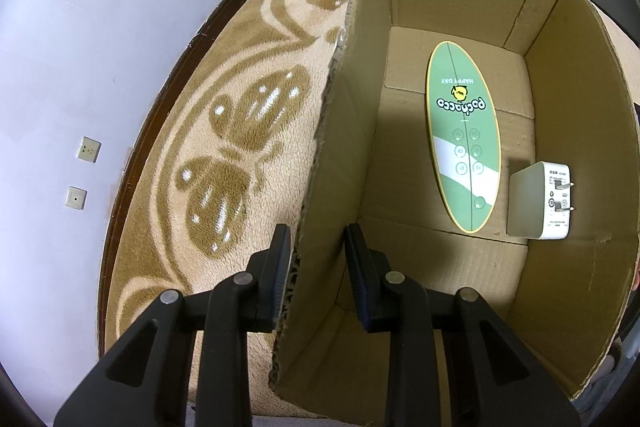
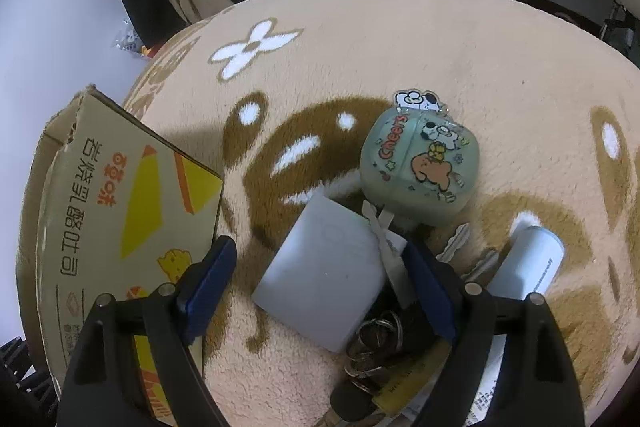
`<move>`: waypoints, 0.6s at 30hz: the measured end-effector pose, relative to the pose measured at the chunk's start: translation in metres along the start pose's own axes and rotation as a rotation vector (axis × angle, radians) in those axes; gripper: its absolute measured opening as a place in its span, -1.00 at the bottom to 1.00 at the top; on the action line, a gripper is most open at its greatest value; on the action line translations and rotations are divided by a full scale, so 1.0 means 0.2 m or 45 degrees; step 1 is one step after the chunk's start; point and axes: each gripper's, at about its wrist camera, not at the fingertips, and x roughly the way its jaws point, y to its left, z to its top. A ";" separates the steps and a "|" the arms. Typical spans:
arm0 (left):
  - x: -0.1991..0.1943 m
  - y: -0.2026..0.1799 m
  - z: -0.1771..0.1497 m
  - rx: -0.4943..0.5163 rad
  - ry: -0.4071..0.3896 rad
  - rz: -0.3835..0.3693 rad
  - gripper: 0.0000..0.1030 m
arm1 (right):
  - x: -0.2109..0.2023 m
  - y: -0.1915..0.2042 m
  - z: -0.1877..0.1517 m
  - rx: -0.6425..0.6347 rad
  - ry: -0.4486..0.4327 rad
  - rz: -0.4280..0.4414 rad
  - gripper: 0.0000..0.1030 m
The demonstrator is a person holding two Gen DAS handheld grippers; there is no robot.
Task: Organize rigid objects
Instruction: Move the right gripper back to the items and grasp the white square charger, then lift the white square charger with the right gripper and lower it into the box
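Left claw apart, straddling box wall: clamp to steady box. Right claw apart around grey block: centre pads, squeeze, clear keys.

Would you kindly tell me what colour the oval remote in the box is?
Green with a white band and yellow rim, the oval remote shows best in the left wrist view.

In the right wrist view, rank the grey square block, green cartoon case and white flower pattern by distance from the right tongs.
1. Grey square block, between the open right tongs.
2. Green cartoon case, ahead, slightly right.
3. White flower pattern, far ahead, left.
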 end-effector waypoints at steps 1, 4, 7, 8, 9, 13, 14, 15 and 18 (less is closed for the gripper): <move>0.00 0.00 0.00 0.001 0.000 0.001 -0.46 | 0.01 0.00 0.00 0.000 -0.004 -0.003 0.72; 0.00 0.00 0.00 0.002 0.001 0.002 -0.46 | 0.02 0.00 -0.01 0.004 -0.017 -0.050 0.52; 0.00 0.00 0.00 0.001 0.001 0.002 -0.46 | 0.02 -0.01 0.00 0.035 -0.035 -0.051 0.48; 0.00 0.00 0.00 0.001 0.001 0.002 -0.46 | 0.02 -0.01 0.00 0.043 -0.041 -0.053 0.42; 0.00 0.00 0.00 0.001 0.000 0.002 -0.46 | 0.02 -0.01 0.00 0.033 -0.042 -0.077 0.33; 0.00 0.00 0.00 -0.003 0.003 -0.002 -0.45 | 0.01 0.02 0.01 -0.060 -0.038 -0.114 0.31; 0.00 0.00 0.00 -0.004 0.003 -0.003 -0.45 | 0.01 0.03 0.01 -0.066 -0.047 -0.123 0.27; 0.01 0.00 0.00 -0.004 0.003 -0.004 -0.45 | 0.00 0.03 0.00 -0.062 -0.059 -0.127 0.23; 0.01 0.00 0.00 -0.002 0.003 -0.005 -0.45 | -0.06 0.03 0.00 -0.044 -0.098 -0.107 0.15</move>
